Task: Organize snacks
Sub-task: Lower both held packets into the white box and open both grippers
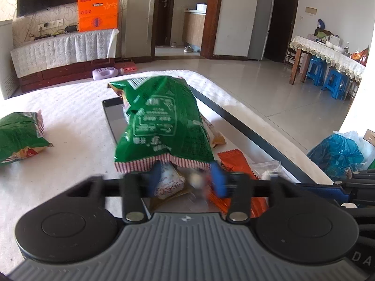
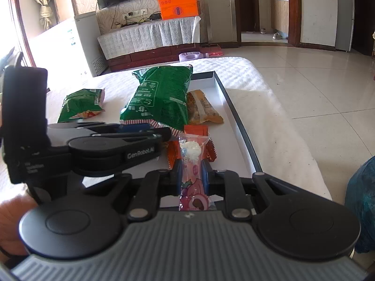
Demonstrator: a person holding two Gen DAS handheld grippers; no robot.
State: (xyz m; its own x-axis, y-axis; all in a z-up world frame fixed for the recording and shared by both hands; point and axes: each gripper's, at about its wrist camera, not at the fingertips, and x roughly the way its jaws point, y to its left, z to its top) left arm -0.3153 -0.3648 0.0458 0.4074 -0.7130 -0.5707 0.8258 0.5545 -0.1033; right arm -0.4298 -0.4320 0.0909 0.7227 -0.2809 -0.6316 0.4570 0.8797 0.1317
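A big green chip bag [image 1: 161,121] lies over the shallow white tray [image 2: 234,121]; it also shows in the right wrist view [image 2: 161,96]. My left gripper [image 1: 187,178] is open, its fingers just behind the bag's striped edge, apart from it. My right gripper [image 2: 191,175] is shut on a clear pink candy packet [image 2: 192,164], held above the tray. In the tray lie orange wafer packs [image 2: 199,131] and a yellow-brown snack bar [image 2: 204,107]. A second green bag [image 2: 80,104] lies on the white cloth left of the tray.
The white-covered table [image 2: 269,107] ends at the right over a tiled floor. A blue plastic bag [image 1: 337,152] sits beyond the table's right edge. The left gripper's body [image 2: 105,149] crosses the right wrist view.
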